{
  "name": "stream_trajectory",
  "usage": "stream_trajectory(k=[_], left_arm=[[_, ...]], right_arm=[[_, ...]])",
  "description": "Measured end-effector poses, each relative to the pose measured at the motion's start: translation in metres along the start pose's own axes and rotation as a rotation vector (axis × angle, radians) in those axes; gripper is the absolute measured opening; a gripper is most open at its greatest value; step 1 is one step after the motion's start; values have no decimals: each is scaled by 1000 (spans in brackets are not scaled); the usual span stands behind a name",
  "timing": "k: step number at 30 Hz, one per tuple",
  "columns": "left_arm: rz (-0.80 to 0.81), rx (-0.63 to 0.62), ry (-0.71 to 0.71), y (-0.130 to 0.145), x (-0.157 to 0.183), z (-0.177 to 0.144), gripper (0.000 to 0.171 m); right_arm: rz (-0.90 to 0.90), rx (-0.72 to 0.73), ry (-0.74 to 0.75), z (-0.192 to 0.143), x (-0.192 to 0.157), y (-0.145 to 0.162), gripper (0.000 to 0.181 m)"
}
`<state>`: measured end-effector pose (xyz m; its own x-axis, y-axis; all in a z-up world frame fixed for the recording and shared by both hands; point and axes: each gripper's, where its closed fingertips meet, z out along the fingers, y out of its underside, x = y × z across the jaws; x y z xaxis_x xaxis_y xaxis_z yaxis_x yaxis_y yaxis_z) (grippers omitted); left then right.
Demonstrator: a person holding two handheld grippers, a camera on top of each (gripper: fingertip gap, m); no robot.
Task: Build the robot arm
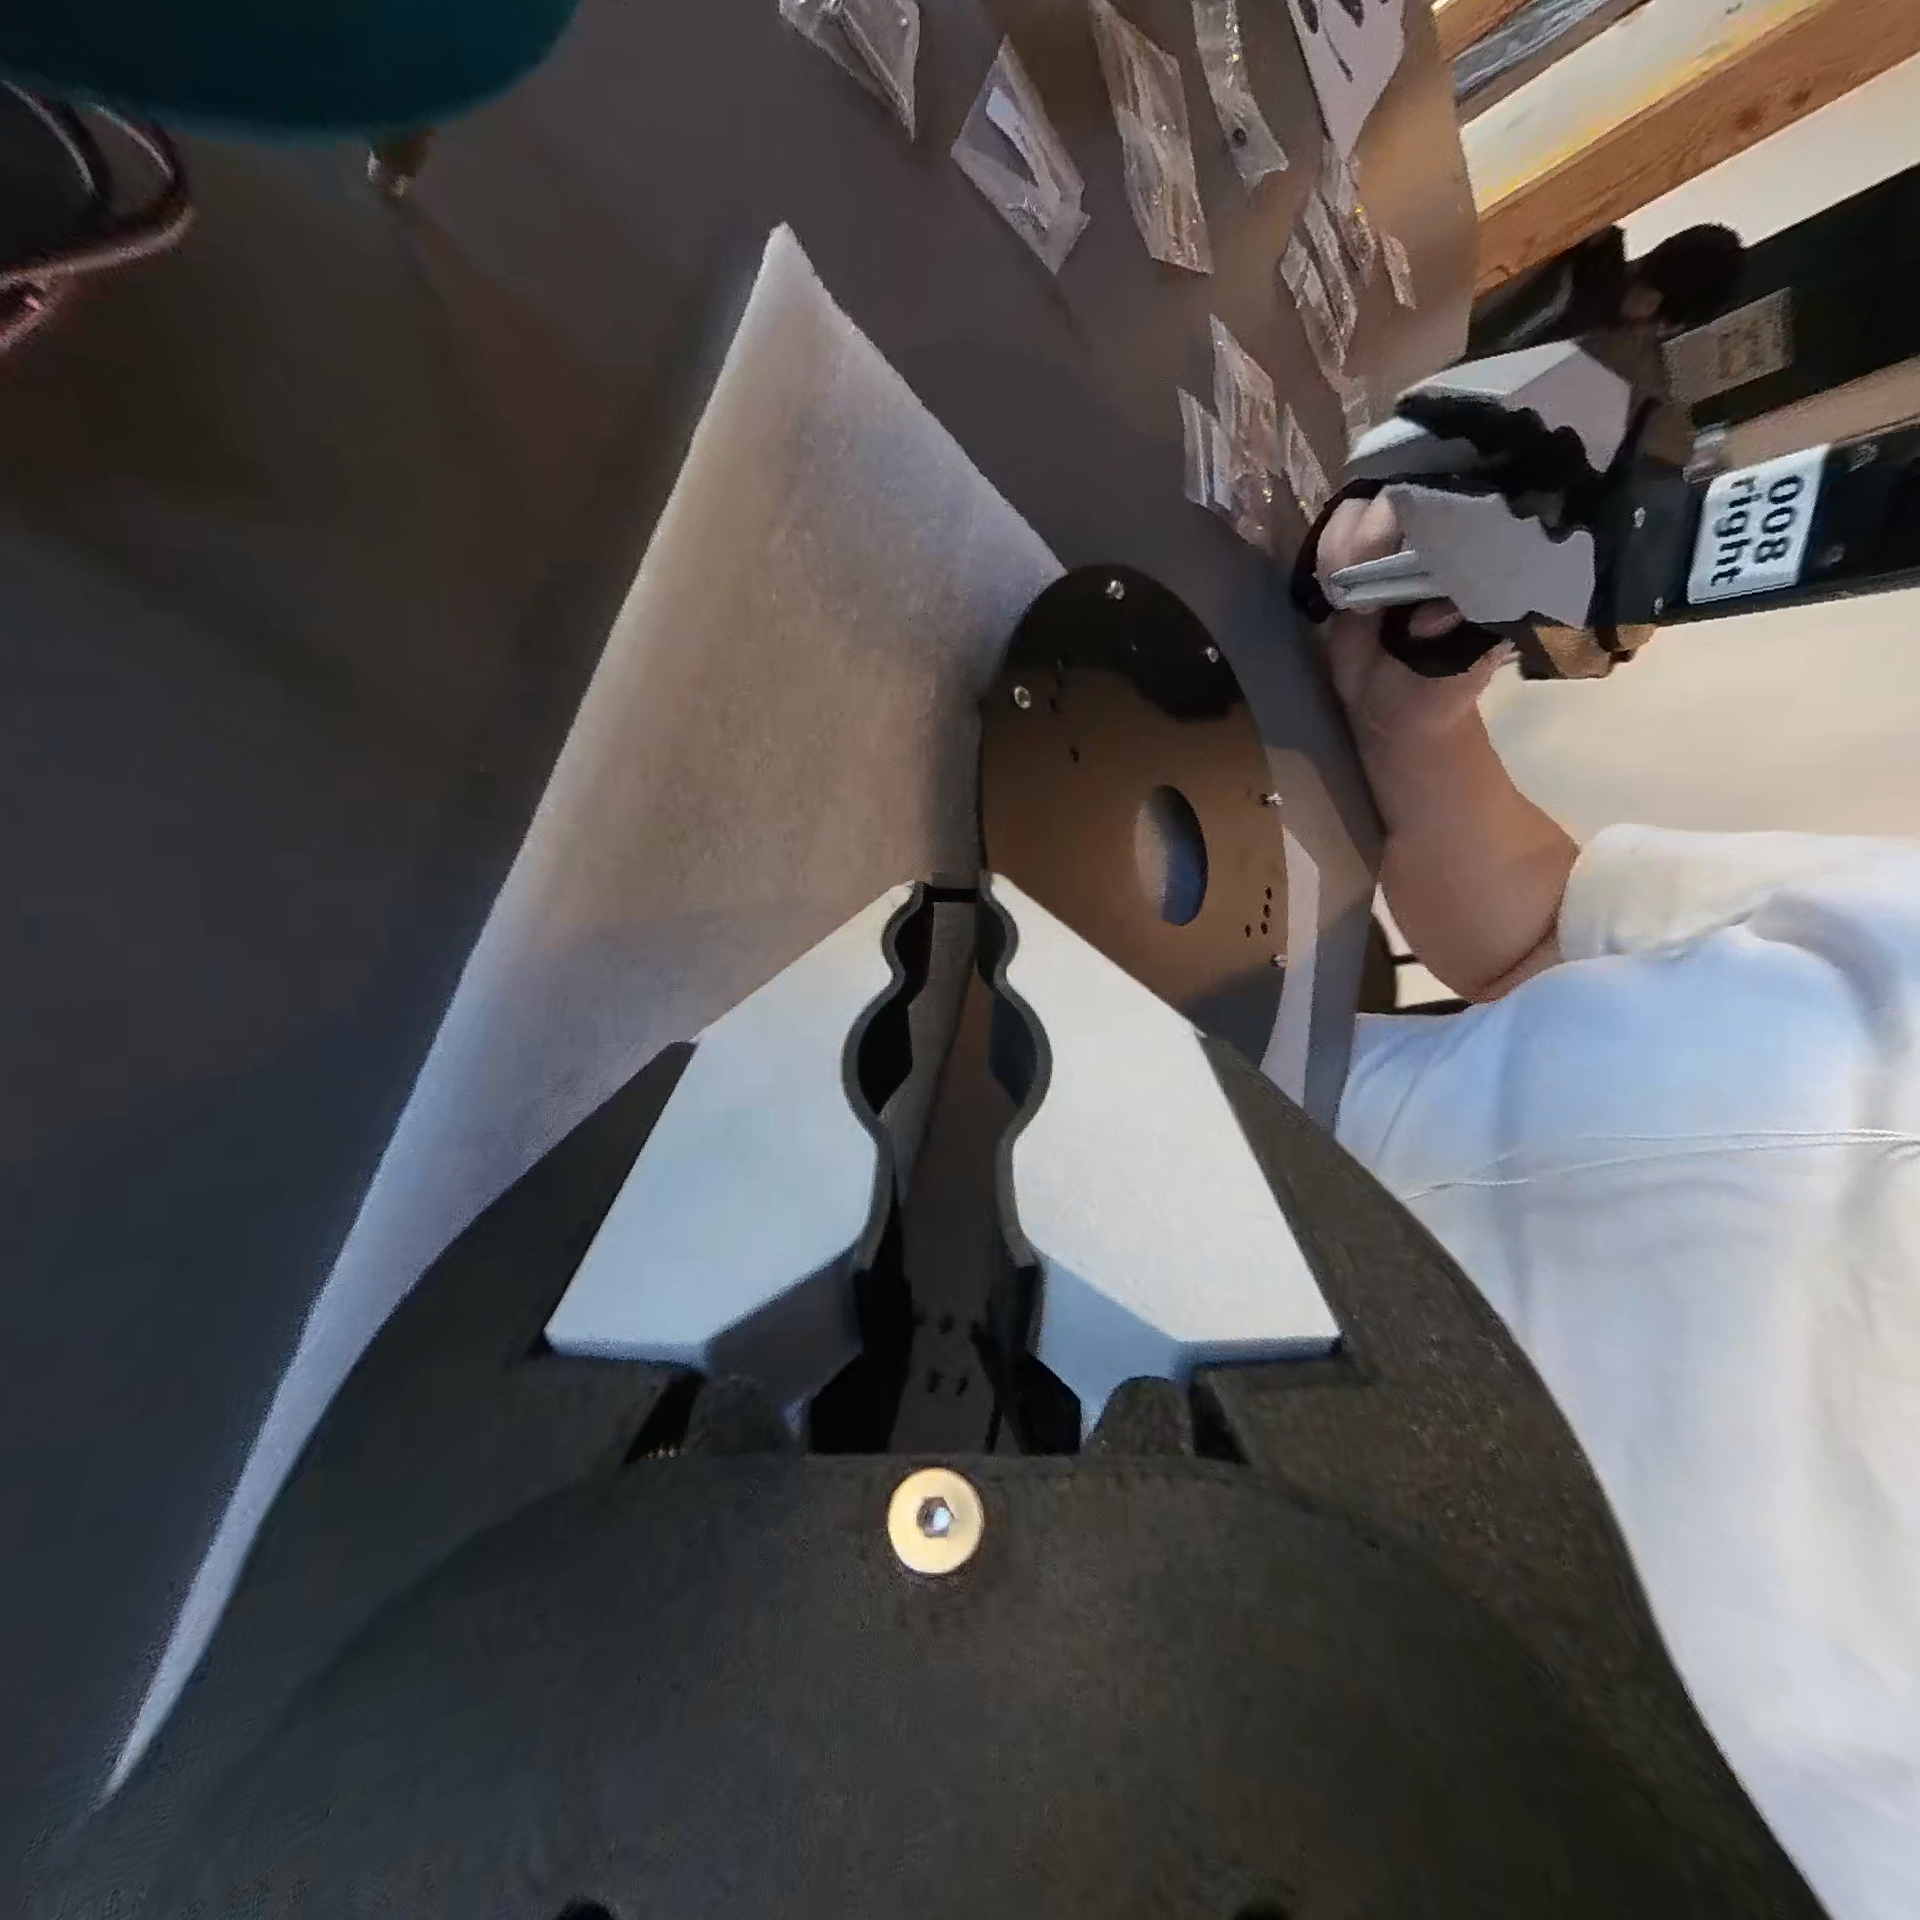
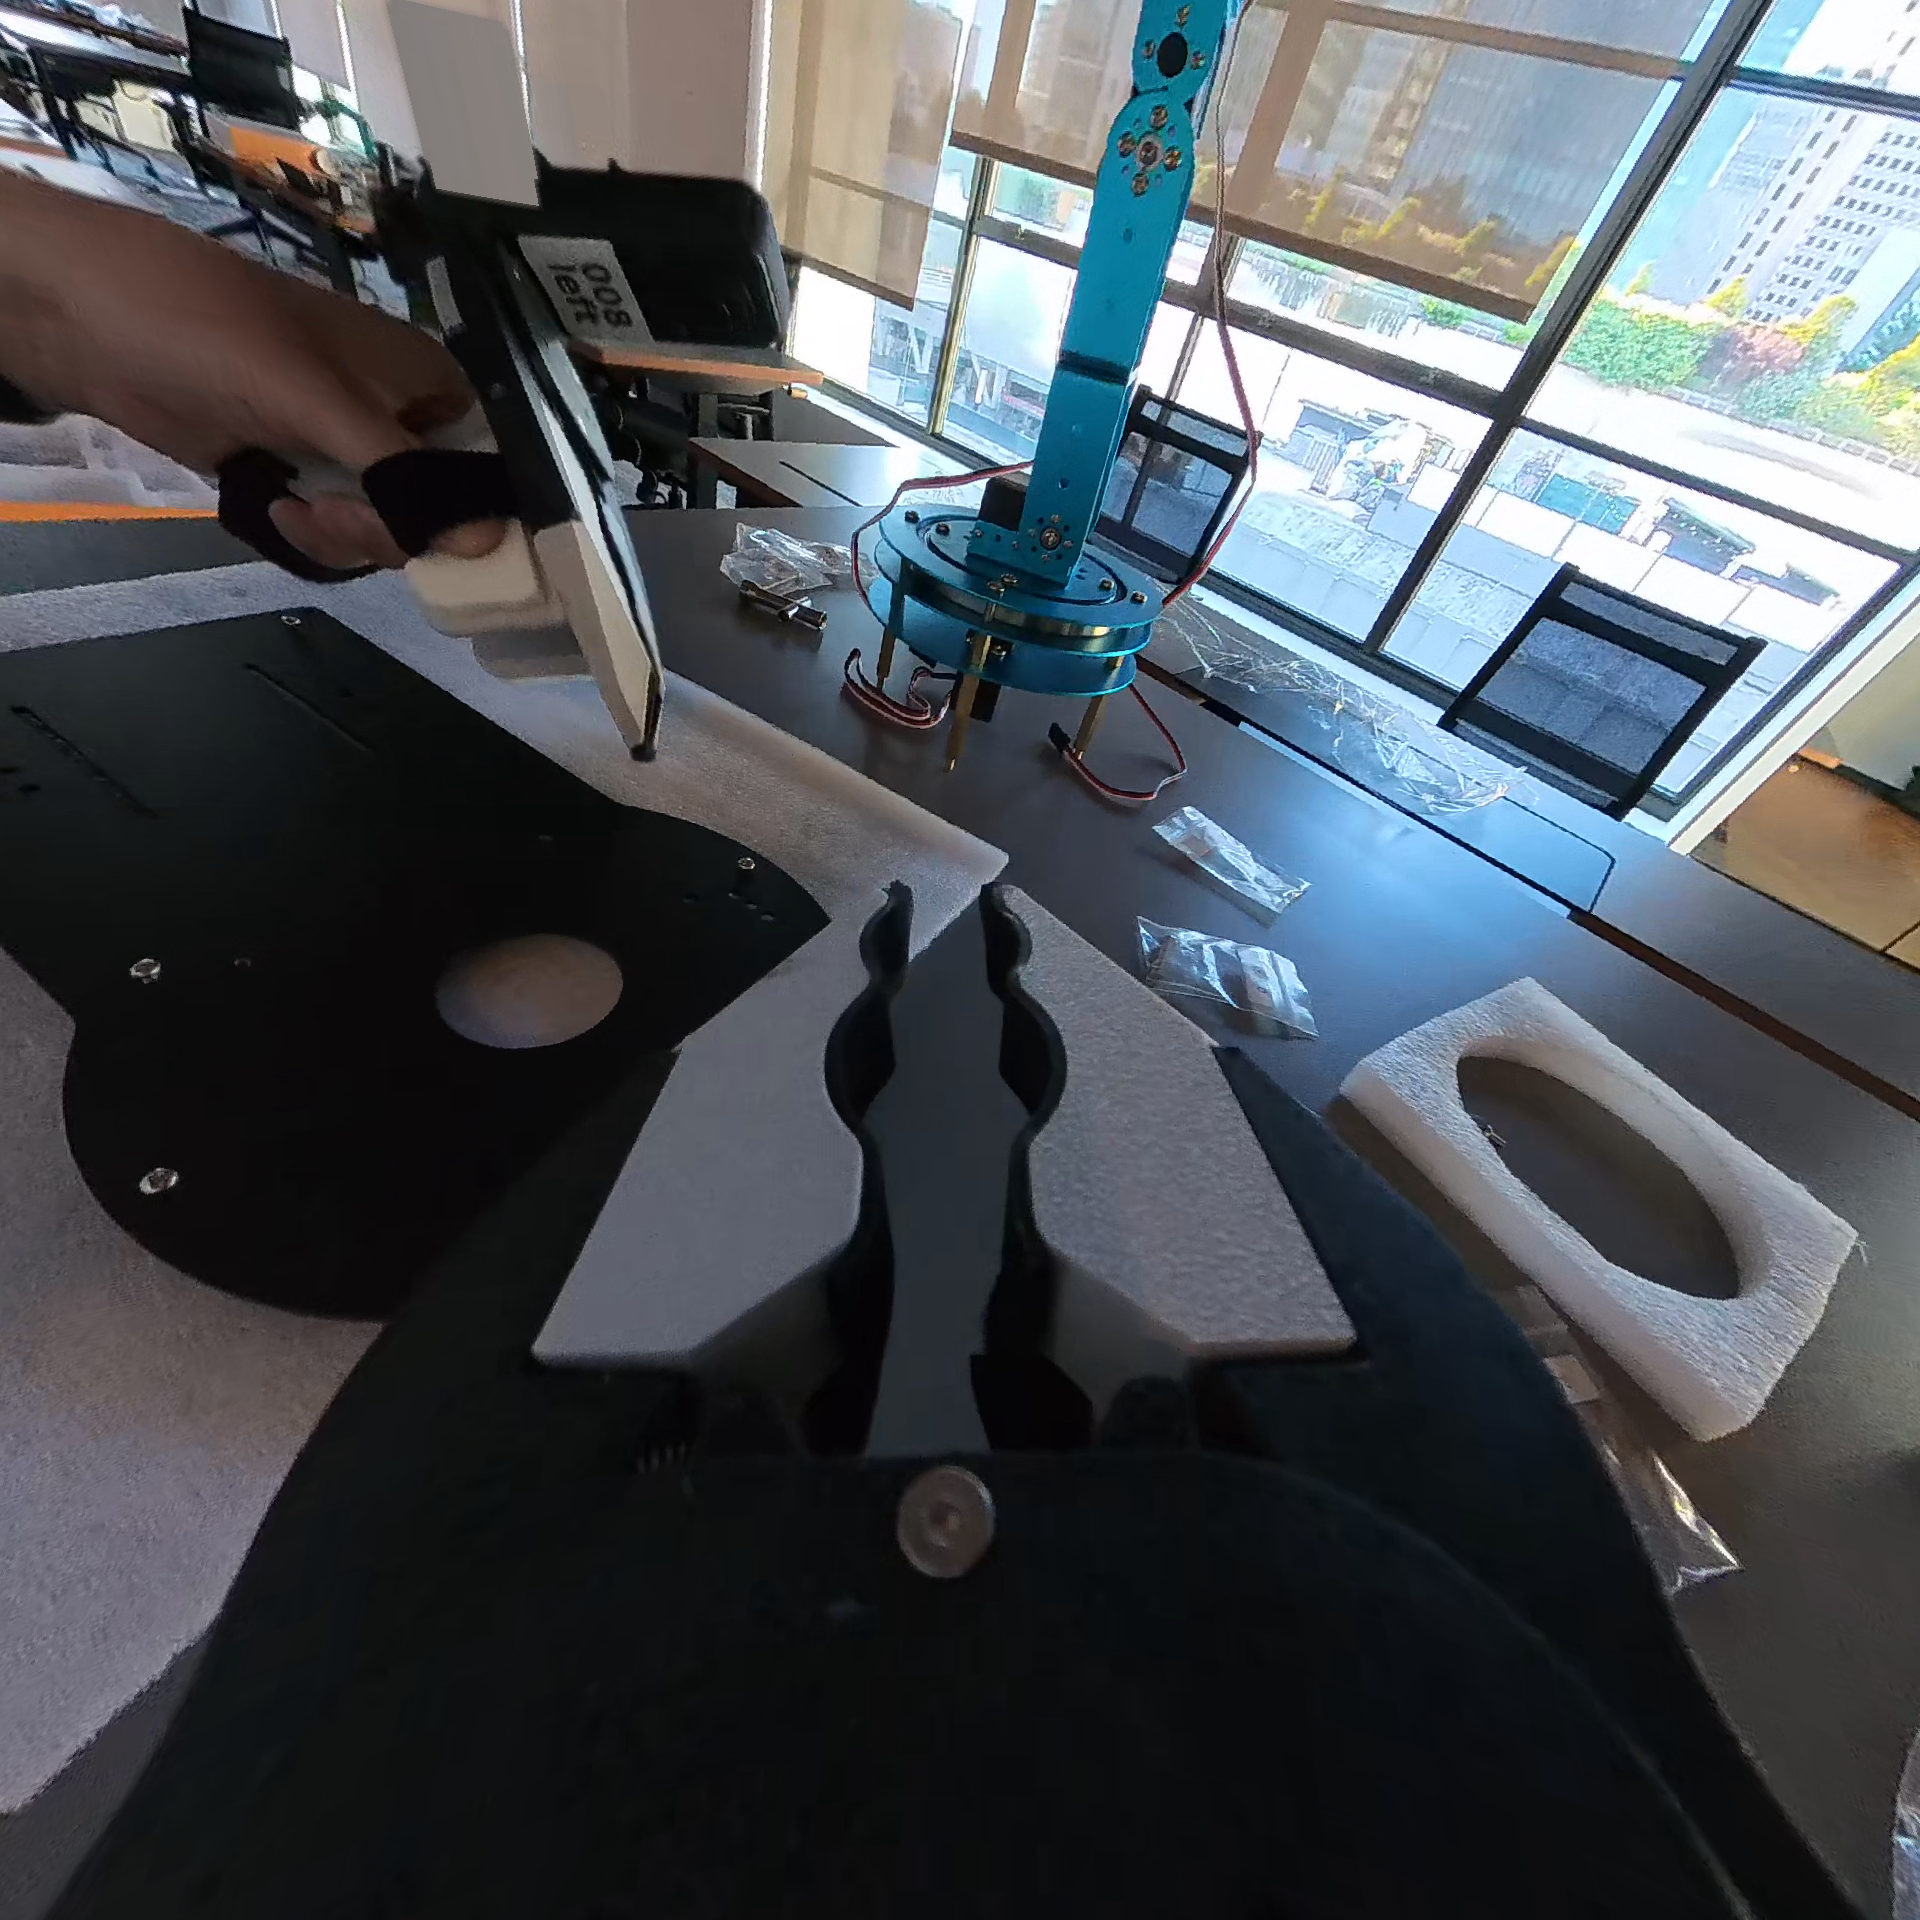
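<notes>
A flat black plate [image 2: 312,935] with a round hole and small screws lies on a white foam sheet [image 2: 810,790] on the dark table. It also shows in the left wrist view [image 1: 1132,769]. My left gripper [image 1: 948,891] is shut with nothing between its fingers. Its tips press on the foam sheet [image 1: 779,623] just off the plate's edge, as the right wrist view [image 2: 644,743] shows. My right gripper [image 2: 943,899] is open a little and empty. It hovers above the plate's near side, by the foam sheet's corner.
A blue robot arm on a round base [image 2: 1039,582] stands behind the foam sheet, with red wires around it. Small bags of parts [image 2: 1226,862] lie on the table [image 2: 1455,935]. A foam block with an oval cutout [image 2: 1600,1195] lies at right. More bags [image 1: 1018,166] show in the left wrist view. One gripper's finger ends stand about 15 centimeters off the other's.
</notes>
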<state>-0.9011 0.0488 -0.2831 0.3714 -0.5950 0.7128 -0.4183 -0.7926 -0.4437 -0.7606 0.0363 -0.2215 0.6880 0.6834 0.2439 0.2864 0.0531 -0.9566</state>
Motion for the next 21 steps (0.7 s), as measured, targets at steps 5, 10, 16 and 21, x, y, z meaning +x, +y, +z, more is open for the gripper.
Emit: stream_trajectory(k=[5,10,16,21], left_arm=[[-78,-1,85,-1,6,6,6],[-188,41,204,-8,19,1,6],[-325,135,422,-18,56,-6,6],[-380,182,511,-16,74,-4,6]], right_arm=[[4,-20,-54,5,-7,1,12],[-92,-107,-304,27,-35,-18,13],[-160,-61,-605,57,-59,-40,20],[-115,1,-705,65,-77,-46,23]])
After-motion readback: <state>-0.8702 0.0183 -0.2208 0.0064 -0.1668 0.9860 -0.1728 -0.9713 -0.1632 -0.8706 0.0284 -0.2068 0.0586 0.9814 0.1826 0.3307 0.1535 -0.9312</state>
